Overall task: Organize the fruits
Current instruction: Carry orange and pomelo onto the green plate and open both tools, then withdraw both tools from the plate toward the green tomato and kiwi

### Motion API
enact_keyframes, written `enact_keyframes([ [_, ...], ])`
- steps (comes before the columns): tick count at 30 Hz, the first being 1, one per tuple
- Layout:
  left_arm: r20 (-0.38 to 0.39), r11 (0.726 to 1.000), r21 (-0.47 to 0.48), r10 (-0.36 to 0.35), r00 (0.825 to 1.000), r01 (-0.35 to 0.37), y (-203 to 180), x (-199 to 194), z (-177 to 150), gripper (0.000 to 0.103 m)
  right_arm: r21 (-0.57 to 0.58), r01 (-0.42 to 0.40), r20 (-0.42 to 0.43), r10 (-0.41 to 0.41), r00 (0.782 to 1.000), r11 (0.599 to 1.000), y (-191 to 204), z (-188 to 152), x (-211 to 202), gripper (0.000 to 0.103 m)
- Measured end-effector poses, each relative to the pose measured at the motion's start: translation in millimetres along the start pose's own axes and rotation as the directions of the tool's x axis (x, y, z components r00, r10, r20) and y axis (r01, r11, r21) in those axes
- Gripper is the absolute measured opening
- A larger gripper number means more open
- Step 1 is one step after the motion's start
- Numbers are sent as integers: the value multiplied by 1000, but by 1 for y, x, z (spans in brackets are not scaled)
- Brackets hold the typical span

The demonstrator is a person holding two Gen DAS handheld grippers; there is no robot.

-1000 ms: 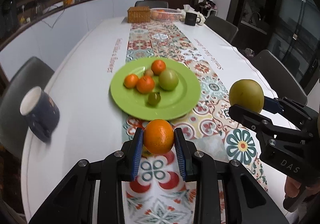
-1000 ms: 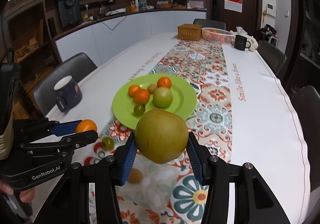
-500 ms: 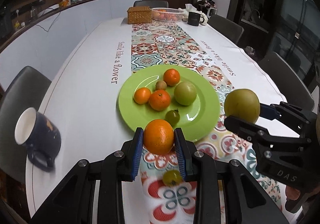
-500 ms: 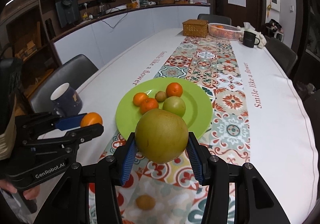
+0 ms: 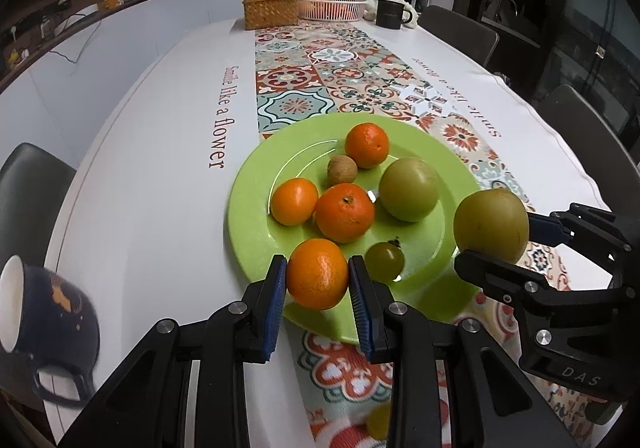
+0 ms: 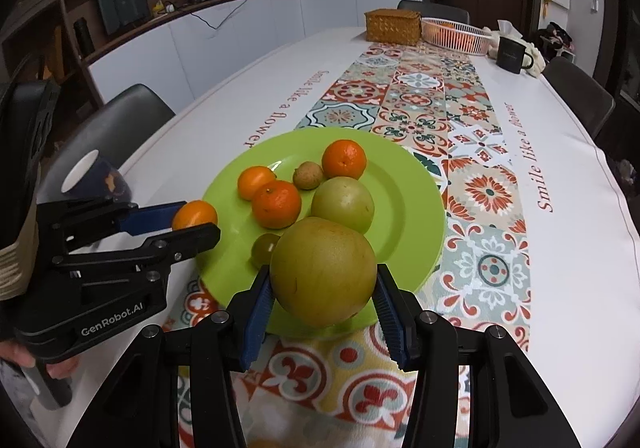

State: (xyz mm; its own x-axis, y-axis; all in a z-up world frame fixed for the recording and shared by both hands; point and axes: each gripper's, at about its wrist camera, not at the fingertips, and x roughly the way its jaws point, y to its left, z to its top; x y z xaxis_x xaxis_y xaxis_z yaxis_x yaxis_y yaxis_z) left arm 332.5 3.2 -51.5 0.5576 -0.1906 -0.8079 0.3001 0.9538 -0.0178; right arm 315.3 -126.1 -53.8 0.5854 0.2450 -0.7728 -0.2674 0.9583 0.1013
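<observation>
A green plate (image 5: 256,184) (image 6: 416,184) on the patterned runner holds three oranges, a green apple (image 5: 408,188), a small brown fruit (image 5: 342,169) and a small green fruit (image 5: 385,259). My left gripper (image 5: 318,274) is shut on an orange (image 5: 317,273) over the plate's near rim; it also shows in the right wrist view (image 6: 195,214). My right gripper (image 6: 322,278) is shut on a large yellow-green pear (image 6: 322,272) over the plate's near edge; the pear shows in the left wrist view (image 5: 491,224).
A dark blue mug (image 5: 44,324) stands at the left on the white tablecloth. A small yellow-green fruit (image 5: 378,422) lies on the runner under my left gripper. A wicker box (image 5: 271,10), a white basket (image 5: 332,6) and a black mug (image 5: 390,13) stand at the far end. Chairs surround the table.
Both grippers have moved forward toward the plate with their fruits still held. The orange and the pear now hang over the plate's near rim.
</observation>
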Motion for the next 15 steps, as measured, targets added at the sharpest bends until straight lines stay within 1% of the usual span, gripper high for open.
enact_keyframes([
  [8, -15, 1000, 28, 1, 1000, -1, 1, 12, 2, 32, 9, -11, -24, 11, 1000, 1000, -4, 3, 15, 50],
  [11, -8, 1000, 27, 1, 1000, -1, 2, 8, 3, 47, 18, -6, -35, 7, 999, 1000, -5, 4, 18, 50],
  [13, 5, 1000, 27, 7, 1000, -7, 3, 3, 3, 48, 24, 2, -22, -1, 1000, 1000, -5, 3, 15, 53],
  [15, 13, 1000, 26, 15, 1000, -15, 2, -4, 1, 52, 22, 9, 9, -9, 1000, 1000, -4, 4, 7, 60],
])
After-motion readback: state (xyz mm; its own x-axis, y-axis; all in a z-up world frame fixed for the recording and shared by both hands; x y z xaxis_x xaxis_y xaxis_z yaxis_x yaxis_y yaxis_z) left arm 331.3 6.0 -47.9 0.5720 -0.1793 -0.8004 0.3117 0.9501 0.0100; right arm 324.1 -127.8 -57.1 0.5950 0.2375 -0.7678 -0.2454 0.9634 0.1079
